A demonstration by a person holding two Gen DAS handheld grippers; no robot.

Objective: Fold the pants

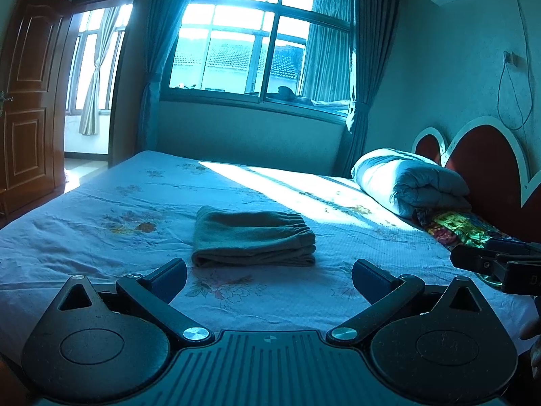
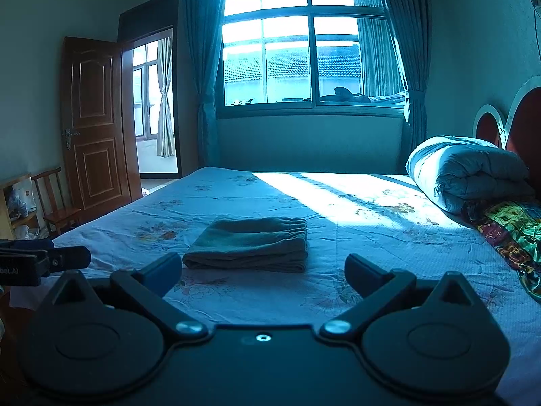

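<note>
On the bed (image 1: 101, 237), the pants (image 1: 252, 237) lie folded into a compact stack, elastic waistband toward the rolled duvet (image 1: 412, 182) at the headboard. Left of the pants in the right wrist view, the left gripper (image 1: 268, 275) shows part of a label reading "bot.AI"; its jaws stand wide, holding nothing. The right gripper (image 2: 262, 270) is likewise spread wide and empty, just short of the pants, not touching them.

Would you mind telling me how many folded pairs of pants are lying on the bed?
1. The folded pants lie mid-bed on the floral sheet, just ahead of both open grippers. More could be hidden beyond the rolled quilt.
</note>
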